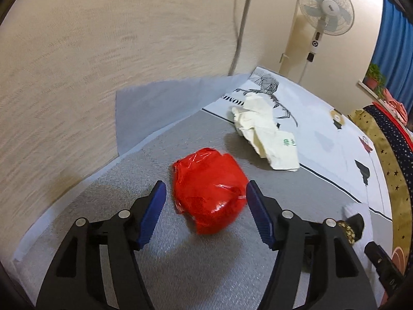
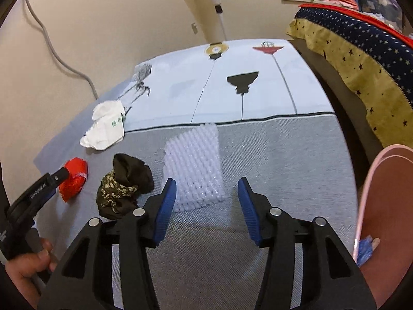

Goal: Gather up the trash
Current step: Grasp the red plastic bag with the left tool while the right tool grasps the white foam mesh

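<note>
A crumpled red foil ball [image 1: 209, 193] lies on the grey cloth, between the blue pads of my left gripper [image 1: 205, 188]. The jaws stand open, with a clear gap on the left side. From the right wrist view the same red ball [image 2: 73, 178] shows at the far left, with the left gripper [image 2: 62, 174] at it. My right gripper [image 2: 206, 183] is open just in front of a white foam net sheet [image 2: 196, 165] that lies flat; its pads do not touch it. Farther back lies crumpled white paper [image 1: 263, 131] [image 2: 105, 126].
A dark patterned cloth bundle [image 2: 124, 186] sits between the red ball and the foam sheet. A pink container [image 2: 387, 206] stands at the right edge. A wall and a grey cable [image 1: 240, 25] border the left side. Behind are a standing fan [image 1: 325, 10] and a star-patterned blanket [image 2: 361, 51].
</note>
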`<state>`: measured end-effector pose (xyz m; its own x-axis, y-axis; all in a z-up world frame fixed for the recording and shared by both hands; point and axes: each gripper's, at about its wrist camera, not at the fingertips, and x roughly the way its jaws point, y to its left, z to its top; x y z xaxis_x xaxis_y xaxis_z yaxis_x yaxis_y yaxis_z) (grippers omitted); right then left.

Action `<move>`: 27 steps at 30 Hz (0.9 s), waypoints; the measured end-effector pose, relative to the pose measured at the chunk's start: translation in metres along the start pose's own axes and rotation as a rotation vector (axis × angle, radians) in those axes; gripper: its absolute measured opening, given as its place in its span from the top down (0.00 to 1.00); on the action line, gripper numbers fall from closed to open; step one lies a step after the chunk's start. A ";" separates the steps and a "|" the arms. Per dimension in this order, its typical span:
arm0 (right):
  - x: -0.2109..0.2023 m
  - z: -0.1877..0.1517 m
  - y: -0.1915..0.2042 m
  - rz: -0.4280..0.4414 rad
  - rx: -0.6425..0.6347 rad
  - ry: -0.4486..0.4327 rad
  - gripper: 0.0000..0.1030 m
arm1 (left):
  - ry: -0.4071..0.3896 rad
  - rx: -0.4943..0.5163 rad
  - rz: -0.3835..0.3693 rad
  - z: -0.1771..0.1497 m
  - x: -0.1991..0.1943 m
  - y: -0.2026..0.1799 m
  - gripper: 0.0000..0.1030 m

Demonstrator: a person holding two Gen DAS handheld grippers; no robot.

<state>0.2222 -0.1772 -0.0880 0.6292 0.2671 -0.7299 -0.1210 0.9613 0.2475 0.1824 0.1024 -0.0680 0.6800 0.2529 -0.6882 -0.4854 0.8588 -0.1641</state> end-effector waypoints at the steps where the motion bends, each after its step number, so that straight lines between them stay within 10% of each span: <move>1: 0.003 0.000 0.001 -0.006 -0.003 0.010 0.51 | 0.010 -0.007 0.003 0.000 0.002 0.001 0.38; 13: 0.008 0.000 0.010 -0.030 -0.057 0.014 0.84 | 0.104 -0.003 -0.044 -0.001 0.022 -0.003 0.37; 27: -0.044 0.001 0.006 -0.071 -0.078 -0.074 0.88 | 0.022 0.054 -0.083 -0.002 -0.012 -0.018 0.40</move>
<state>0.1949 -0.1834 -0.0540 0.6931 0.1956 -0.6938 -0.1319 0.9806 0.1447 0.1819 0.0834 -0.0584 0.7043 0.1706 -0.6891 -0.3974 0.8991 -0.1836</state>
